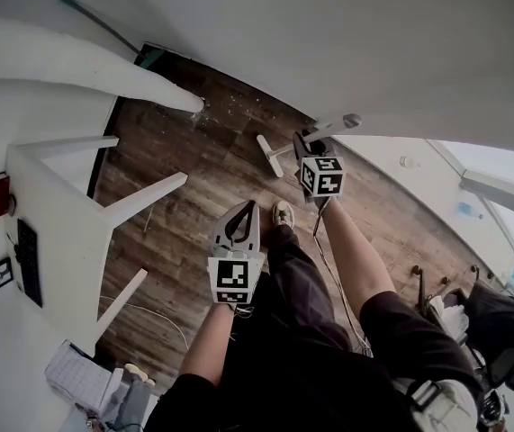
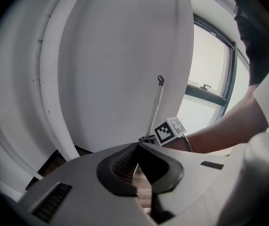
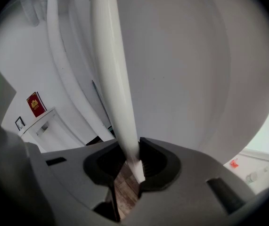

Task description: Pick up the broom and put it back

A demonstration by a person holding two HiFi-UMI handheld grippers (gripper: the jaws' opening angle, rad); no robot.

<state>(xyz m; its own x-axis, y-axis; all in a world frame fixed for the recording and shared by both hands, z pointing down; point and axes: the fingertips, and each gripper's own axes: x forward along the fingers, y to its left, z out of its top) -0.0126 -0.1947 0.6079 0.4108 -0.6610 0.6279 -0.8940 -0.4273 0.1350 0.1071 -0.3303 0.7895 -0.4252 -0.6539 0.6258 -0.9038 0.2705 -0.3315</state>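
In the head view, the right gripper [image 1: 306, 144] sits over the wooden floor [image 1: 193, 169] with its fingers clamped on the white broom [image 1: 324, 129]. The handle rises toward the camera and the narrow broom head [image 1: 270, 156] is low by the floor, near the pale wall [image 1: 329, 25] and not far from my shoe [image 1: 282, 212]. The left gripper [image 1: 249, 207] hangs nearer my body, well apart from the broom, fingers together and holding nothing. To the left stands a white bench [image 1: 49, 214] whose legs reach out toward the working area. In the left gripper view, that gripper's [image 2: 136, 147] fingertips meet with nothing between them. Past them the thin broom handle [image 2: 155, 109] climbs from the right gripper's marker cube [image 2: 169, 131] to a hanging loop at its top, in front of the wall and beside a window [image 2: 209, 79]. In the right gripper view, the right gripper [image 3: 133, 159] pinches the smooth round handle [image 3: 110, 69] fairly low down, with most of the length above the grip. That worries me: one narrow grip on a slick pole may let it pivot or slide through the fingers. If I set it down carelessly, the top could swing against the wall, or the head could catch on the floor and twist the handle loose.
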